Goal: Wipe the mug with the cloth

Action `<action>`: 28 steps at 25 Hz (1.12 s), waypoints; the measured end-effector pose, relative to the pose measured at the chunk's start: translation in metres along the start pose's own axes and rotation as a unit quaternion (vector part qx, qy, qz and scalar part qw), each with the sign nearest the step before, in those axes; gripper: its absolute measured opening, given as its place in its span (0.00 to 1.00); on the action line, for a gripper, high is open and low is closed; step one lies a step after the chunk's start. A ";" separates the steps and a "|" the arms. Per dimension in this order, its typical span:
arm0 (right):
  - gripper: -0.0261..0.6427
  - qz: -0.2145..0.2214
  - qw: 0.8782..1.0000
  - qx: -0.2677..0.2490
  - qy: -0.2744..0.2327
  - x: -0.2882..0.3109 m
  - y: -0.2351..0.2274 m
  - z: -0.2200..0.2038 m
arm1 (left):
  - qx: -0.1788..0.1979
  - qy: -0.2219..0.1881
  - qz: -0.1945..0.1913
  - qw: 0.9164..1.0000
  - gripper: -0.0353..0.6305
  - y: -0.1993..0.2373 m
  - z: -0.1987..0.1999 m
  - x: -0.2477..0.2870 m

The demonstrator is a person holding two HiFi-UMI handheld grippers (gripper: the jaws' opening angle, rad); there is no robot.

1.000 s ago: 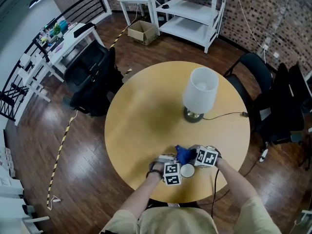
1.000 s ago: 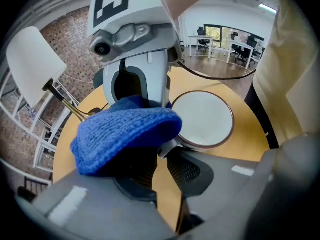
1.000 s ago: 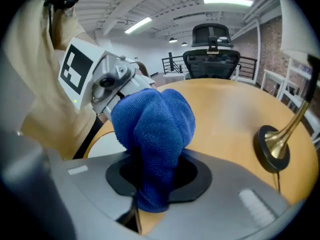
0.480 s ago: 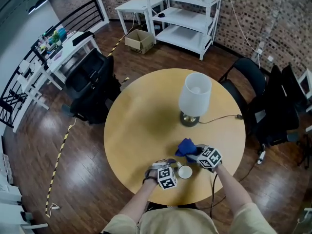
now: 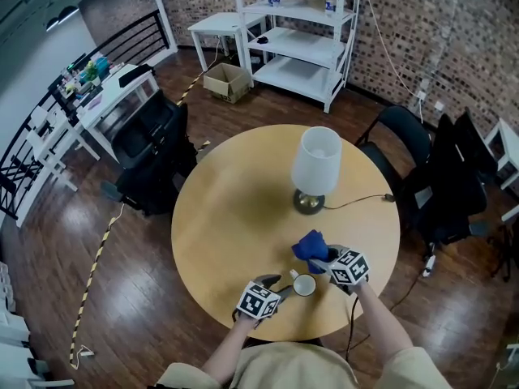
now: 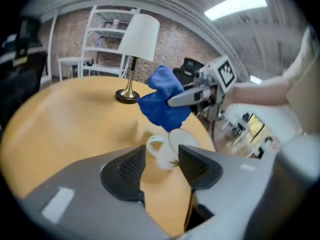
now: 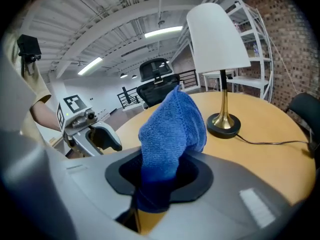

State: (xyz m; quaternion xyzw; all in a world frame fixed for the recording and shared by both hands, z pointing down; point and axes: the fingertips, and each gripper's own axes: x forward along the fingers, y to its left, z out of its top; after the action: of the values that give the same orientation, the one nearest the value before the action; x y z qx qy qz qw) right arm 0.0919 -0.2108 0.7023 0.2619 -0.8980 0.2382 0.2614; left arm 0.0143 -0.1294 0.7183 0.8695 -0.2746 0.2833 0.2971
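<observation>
A white mug (image 5: 304, 284) stands upright on the round wooden table (image 5: 235, 209) near its front edge. My left gripper (image 5: 284, 289) is just left of it. In the left gripper view the mug (image 6: 171, 145) sits between the tips of the left gripper (image 6: 162, 155), whose jaws are opening; the left pad stands clear of the handle. My right gripper (image 5: 323, 260) is shut on a blue cloth (image 5: 310, 245) and holds it just beyond the mug. The cloth (image 7: 170, 134) sticks up out of the right gripper (image 7: 160, 170).
A table lamp (image 5: 315, 164) with a white shade stands at the table's middle, its cord (image 5: 357, 201) running off to the right. Black chairs (image 5: 150, 140) stand left and right of the table. White shelves (image 5: 296, 39) stand behind.
The left jaws have gone from shut to apart, and that gripper has drawn back towards the table's edge. The right gripper has lifted the cloth off the mug and away from it.
</observation>
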 end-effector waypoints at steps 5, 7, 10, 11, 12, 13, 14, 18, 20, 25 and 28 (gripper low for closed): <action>0.22 0.029 0.999 -0.016 0.030 0.007 0.007 0.001 | -0.163 -0.010 -0.035 0.986 0.53 -0.024 -0.013 0.021; 0.22 0.050 0.998 -0.010 0.035 0.011 0.010 0.004 | -0.198 -0.001 -0.016 0.980 0.54 -0.022 -0.015 0.034; 0.22 0.091 0.994 -0.032 0.061 0.020 0.021 0.004 | -0.216 0.021 0.021 0.976 0.43 -0.019 -0.015 0.043; 0.22 0.108 0.990 -0.047 0.077 0.025 0.026 0.002 | -0.210 0.030 0.034 0.977 0.31 -0.018 -0.016 0.045; 0.22 0.128 0.985 -0.061 0.096 0.029 0.033 -0.002 | -0.203 0.036 0.045 0.977 0.24 -0.016 -0.016 0.046; 0.22 0.150 0.979 -0.074 0.117 0.034 0.039 -0.007 | -0.200 0.041 0.053 0.977 0.23 -0.015 -0.016 0.047; 0.22 0.171 0.972 -0.083 0.139 0.038 0.046 -0.014 | -0.200 0.045 0.058 0.977 0.22 -0.014 -0.015 0.047; 0.21 0.230 0.946 -0.086 0.211 0.048 0.056 -0.038 | -0.149 0.072 0.086 0.982 0.14 -0.009 -0.016 0.046; 0.21 0.247 0.944 -0.059 0.212 0.049 0.053 -0.040 | -0.111 0.083 0.109 0.984 0.12 -0.007 -0.017 0.045; 0.21 0.242 0.955 0.029 0.166 0.055 0.039 -0.039 | -0.066 0.071 0.128 0.987 0.11 -0.006 -0.005 0.039; 0.20 0.225 0.960 0.066 0.152 0.057 0.027 -0.045 | -0.033 0.081 0.129 0.988 0.11 -0.012 -0.006 0.041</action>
State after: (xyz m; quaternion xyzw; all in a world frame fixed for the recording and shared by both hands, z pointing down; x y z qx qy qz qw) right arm 0.0503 -0.1853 0.7617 0.0309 -0.8655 0.3867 0.3168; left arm 0.0477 -0.1300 0.7448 0.7909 -0.3683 0.3796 0.3078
